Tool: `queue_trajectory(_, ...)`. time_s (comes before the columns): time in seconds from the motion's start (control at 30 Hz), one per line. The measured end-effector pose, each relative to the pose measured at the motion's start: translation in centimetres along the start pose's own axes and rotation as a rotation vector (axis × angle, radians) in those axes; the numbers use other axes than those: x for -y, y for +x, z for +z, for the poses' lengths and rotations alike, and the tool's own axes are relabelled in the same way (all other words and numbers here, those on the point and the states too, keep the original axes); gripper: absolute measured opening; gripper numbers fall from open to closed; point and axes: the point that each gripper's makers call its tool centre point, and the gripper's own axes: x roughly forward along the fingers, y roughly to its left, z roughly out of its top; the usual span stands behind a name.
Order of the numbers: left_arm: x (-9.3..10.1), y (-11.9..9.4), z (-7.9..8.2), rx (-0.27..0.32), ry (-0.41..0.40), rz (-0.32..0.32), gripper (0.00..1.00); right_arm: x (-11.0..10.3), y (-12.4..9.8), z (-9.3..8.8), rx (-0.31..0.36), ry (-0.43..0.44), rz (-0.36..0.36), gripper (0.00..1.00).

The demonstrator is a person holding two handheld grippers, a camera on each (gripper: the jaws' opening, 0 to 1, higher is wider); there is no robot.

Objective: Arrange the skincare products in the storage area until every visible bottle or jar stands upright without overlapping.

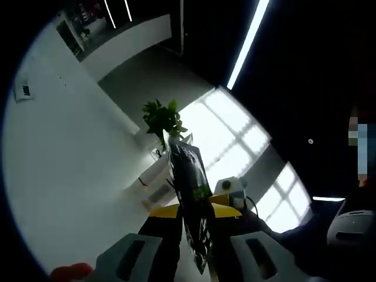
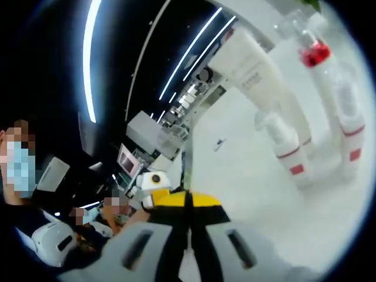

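In the left gripper view my left gripper point(image 1: 192, 214) is shut on a flat dark sachet point(image 1: 188, 176) with green print, which stands up between the yellow-tipped jaws. In the right gripper view my right gripper point(image 2: 188, 198) has its jaws pressed together on a thin flat packet point(image 2: 184, 170), seen edge-on as a narrow strip. Beyond it on the white surface point(image 2: 235, 176) are a white tube point(image 2: 258, 76), a clear bottle with a red cap point(image 2: 317, 56) and two white bottles with red bands point(image 2: 289, 150) point(image 2: 351, 138).
A green potted plant point(image 1: 161, 117) stands on the white surface point(image 1: 70, 176) behind the sachet. A red object point(image 1: 70, 272) lies at the lower left edge. A masked person point(image 2: 23, 170) is at the left, with others and equipment behind.
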Motion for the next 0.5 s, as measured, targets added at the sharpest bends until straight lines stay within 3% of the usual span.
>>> queue_trajectory(0.5,0.14,-0.38,-0.18,-0.027,0.008,0.01,0.02,-0.26,0.02,-0.16,-0.013,-0.013,0.02,0.0)
